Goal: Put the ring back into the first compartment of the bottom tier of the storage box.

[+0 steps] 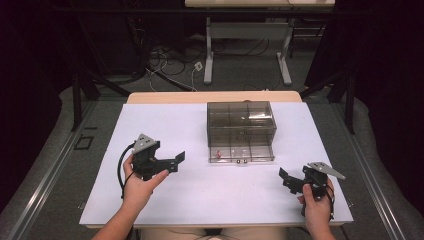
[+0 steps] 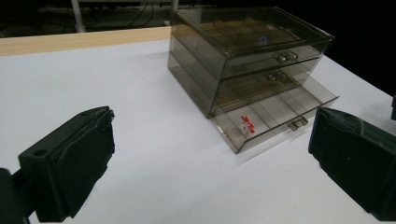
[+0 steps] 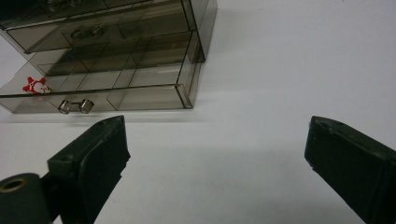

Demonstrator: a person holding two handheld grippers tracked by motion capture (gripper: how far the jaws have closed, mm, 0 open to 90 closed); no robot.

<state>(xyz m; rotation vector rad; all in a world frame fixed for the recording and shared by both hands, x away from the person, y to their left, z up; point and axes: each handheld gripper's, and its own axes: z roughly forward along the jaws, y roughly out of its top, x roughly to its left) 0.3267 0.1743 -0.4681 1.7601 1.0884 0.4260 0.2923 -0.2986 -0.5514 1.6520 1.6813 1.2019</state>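
Observation:
A smoky see-through drawer box (image 1: 241, 122) stands at the middle of the white table top (image 1: 165, 125). Its bottom drawer (image 1: 241, 154) is pulled out towards me, and a small red object (image 1: 218, 151) lies in the drawer's left compartment. My left gripper (image 1: 176, 162) is held left of the box, pointing at it, open and with nothing between its jaws. In the left gripper view the box (image 2: 243, 51), the drawer (image 2: 280, 116) and the red object (image 2: 247, 124) lie ahead. My right gripper (image 1: 285, 181) is open and empty at the front right. Its view shows the drawer (image 3: 116, 93), its metal handle (image 3: 74, 106) and the red object (image 3: 36, 86).
The two upper drawers (image 2: 275, 65) of the box are pushed in. A wooden strip (image 1: 215, 96) runs along the table's far edge. Beyond it stand the legs of another table (image 1: 209, 55), with cables (image 1: 170, 65) on the floor.

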